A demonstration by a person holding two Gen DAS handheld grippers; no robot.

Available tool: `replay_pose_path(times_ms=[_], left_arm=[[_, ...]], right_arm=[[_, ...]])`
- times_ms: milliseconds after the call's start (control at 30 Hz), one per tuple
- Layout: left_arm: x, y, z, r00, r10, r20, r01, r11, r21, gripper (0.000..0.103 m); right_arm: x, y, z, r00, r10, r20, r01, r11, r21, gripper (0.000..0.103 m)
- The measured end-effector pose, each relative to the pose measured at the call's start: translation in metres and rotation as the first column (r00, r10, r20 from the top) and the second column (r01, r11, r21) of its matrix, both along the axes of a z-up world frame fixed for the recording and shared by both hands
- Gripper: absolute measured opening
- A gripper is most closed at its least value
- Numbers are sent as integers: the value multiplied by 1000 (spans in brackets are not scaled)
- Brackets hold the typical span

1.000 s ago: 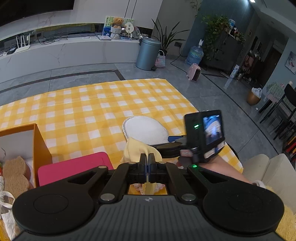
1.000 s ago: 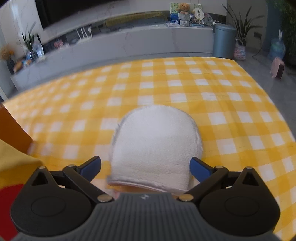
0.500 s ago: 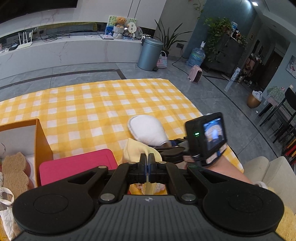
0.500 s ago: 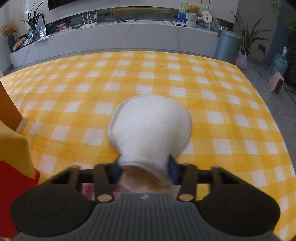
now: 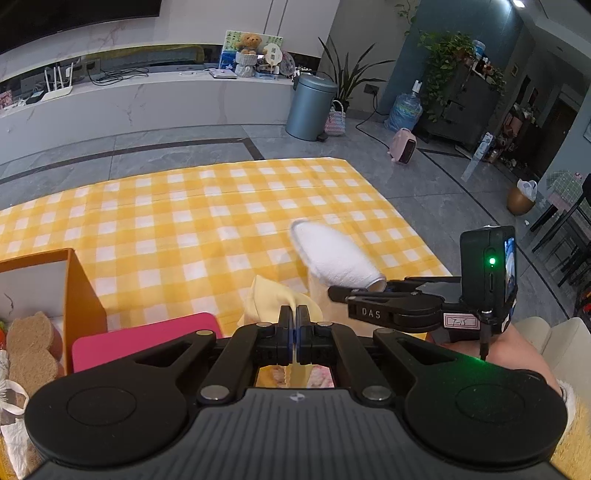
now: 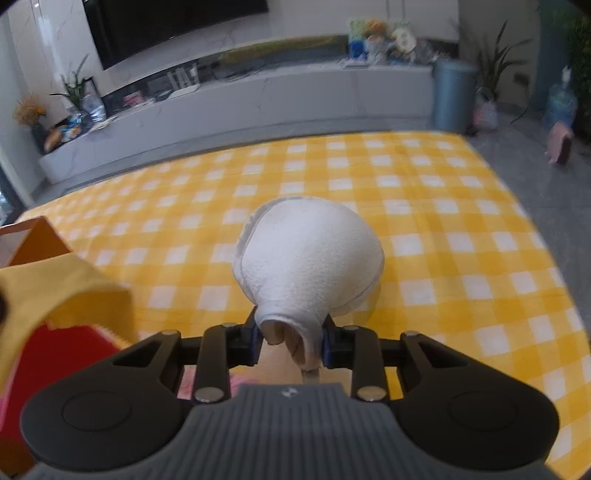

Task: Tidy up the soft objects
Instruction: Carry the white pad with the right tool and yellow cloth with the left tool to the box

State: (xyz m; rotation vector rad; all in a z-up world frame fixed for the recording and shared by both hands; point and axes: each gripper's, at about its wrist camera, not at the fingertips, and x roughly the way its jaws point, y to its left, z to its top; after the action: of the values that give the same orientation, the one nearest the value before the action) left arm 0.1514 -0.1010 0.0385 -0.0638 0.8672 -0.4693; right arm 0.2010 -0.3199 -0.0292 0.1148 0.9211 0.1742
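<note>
A round blue-grey metal bin (image 5: 311,107) stands on the grey tiled floor (image 5: 177,155) beside a long white marble console (image 5: 147,103).

Home living room, TV (image 6: 173,26), marble console (image 5: 147,99), houseplants (image 5: 443,62)

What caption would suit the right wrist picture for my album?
Right tongs, just closed, pinch a white pad above the yellow checked cloth.

My right gripper (image 6: 290,341) is black with blue pads, around a white fleecy pad (image 6: 308,254); my left gripper (image 5: 294,317), black too, pinches a pale yellow cloth (image 5: 273,295); the tablecloth (image 5: 184,221) is yellow-and-white check; the box (image 5: 79,284) is orange; the tray (image 5: 144,339) is pink.
</note>
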Motion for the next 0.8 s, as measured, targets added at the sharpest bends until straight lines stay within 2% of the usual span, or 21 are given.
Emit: replay_pose_path(times_ms=[67,200,400,600,800], left_arm=[[-1,-4,0,1000,-6,1,6,1000,5,1],[-2,-10,-4,1000,-14,-3,14,1000,22,1],[-1,-10,-7,1000,-13,-14,13,1000,6,1],[-3,-8,1,1000,-28,-2,28,999,-24,1],[-10,1,14,1000,4,25,-2,998,-61,1]], right_arm=[[0,-6,-5,999,-20,-38,21,999,31,34],[-2,-22,-10,994,-61,-95,63,998,19,34],[-15,-36,13,998,-59,-28,61,997,57,27],[-27,-16,38,997,5,72,-9,998,56,26],[-41,2,58,985,69,158,-77,996,41,24]])
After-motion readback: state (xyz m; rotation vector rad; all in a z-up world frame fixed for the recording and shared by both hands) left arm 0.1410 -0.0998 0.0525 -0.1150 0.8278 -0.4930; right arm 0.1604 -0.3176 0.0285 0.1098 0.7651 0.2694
